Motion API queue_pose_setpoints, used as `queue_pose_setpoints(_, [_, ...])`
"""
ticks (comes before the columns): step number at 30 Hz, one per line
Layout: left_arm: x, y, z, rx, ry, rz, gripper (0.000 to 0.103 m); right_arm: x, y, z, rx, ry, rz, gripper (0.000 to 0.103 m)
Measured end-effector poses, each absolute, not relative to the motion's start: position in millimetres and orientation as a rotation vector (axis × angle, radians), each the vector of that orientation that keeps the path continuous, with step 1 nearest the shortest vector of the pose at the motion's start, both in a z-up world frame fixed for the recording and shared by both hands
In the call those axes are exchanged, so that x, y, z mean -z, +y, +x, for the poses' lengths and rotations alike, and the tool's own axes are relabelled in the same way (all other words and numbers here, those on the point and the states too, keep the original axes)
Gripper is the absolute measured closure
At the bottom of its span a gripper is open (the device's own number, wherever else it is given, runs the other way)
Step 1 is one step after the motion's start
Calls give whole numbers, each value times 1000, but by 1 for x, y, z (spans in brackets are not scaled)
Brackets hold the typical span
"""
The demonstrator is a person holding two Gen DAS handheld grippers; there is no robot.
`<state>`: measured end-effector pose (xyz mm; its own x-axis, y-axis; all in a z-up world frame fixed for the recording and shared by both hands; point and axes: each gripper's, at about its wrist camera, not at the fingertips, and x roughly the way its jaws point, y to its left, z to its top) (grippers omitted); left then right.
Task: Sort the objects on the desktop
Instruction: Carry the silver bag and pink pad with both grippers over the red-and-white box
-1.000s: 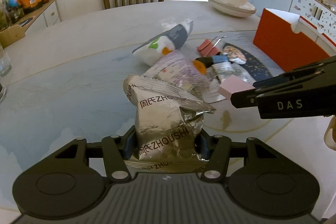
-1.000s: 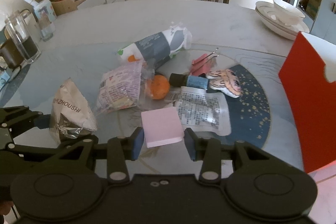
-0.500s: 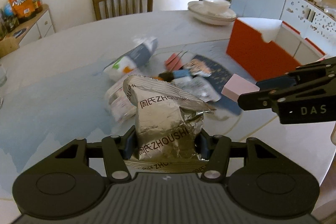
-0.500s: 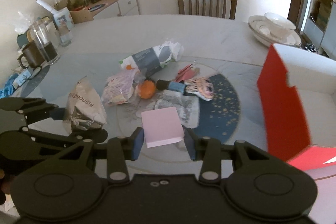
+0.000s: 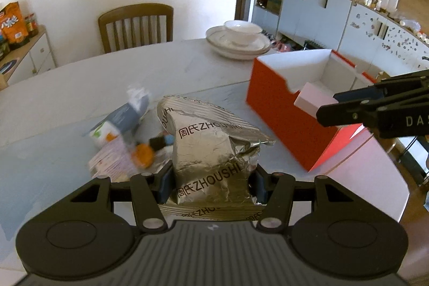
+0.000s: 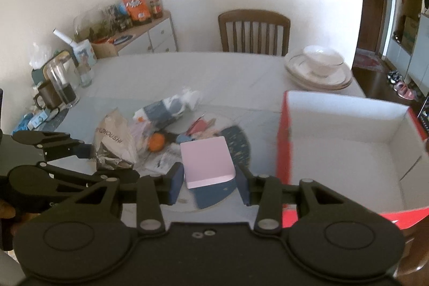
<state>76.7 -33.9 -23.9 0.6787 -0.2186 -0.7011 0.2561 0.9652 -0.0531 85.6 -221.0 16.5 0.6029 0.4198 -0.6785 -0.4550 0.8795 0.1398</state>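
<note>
My left gripper (image 5: 211, 184) is shut on a crinkled silver snack bag (image 5: 211, 152) and holds it in the air; the bag also shows in the right wrist view (image 6: 114, 144). My right gripper (image 6: 210, 182) is shut on a pink block (image 6: 207, 161), held above the table just left of the red box (image 6: 348, 149) with a white inside. In the left wrist view the pink block (image 5: 313, 101) hangs over the near wall of the red box (image 5: 289, 103). A pile stays on the table: an orange (image 6: 156, 142), a grey-white packet (image 6: 166, 111), a clear pouch (image 5: 112, 160).
Stacked white plates with a bowl (image 6: 319, 69) stand at the table's far right. A glass jug and mug (image 6: 57, 90) stand at the left edge. A wooden chair (image 6: 253, 31) is behind the table, and a sideboard (image 6: 139, 36) with snacks at the back left.
Both grippers have risen and swung right toward the red box, each carrying its object. The pink block is now over the box's edge. The pile on the table has not moved.
</note>
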Motion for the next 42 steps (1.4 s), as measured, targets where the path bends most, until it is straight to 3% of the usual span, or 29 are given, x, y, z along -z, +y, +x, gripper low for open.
queue_pose_setpoints(20, [3,-142,120,416,786,150,47,-10,-344,121,-373,757,-15,62])
queue_pose_setpoints(42, [15,-245,194,543,839,316,47,19,-404,150,-283,803,-14,62])
